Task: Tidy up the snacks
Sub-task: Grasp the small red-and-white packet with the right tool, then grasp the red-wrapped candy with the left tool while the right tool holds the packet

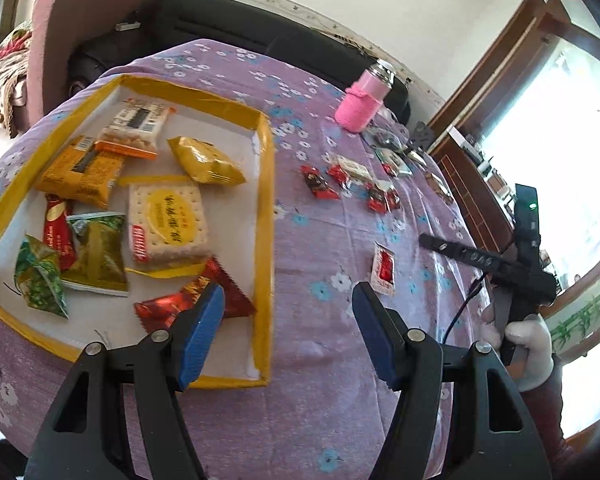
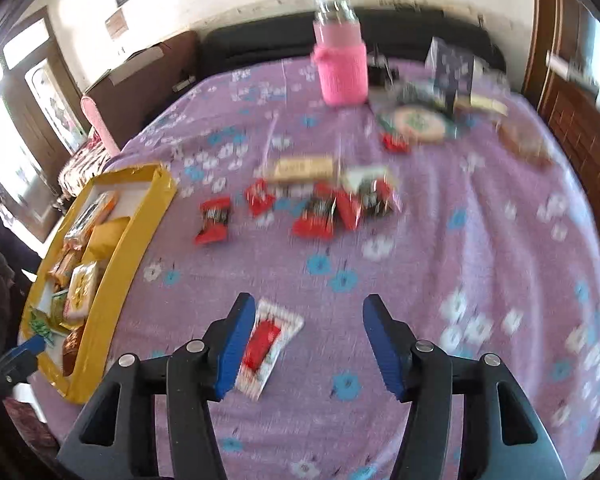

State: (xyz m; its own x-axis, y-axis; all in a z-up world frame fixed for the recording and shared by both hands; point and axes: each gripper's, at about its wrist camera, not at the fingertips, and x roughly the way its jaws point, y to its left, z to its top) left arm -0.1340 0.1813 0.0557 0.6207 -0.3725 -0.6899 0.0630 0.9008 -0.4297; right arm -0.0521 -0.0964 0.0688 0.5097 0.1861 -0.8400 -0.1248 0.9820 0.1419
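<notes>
My right gripper (image 2: 304, 344) stands released just right of the red-and-white packet (image 2: 266, 346); I centre it between the pads before clenching. The left gripper (image 1: 288, 336) waits released above the yellow tray (image 1: 266, 200).

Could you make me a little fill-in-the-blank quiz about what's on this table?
1. The tray holding snacks has a ____ rim.
2. The bottle at the table's far side wears a ____ sleeve.
3. The tablecloth is ____ with small flowers.
4. The biscuit packet lies ____ the tray.

Missing words: yellow; pink; purple; inside
</notes>
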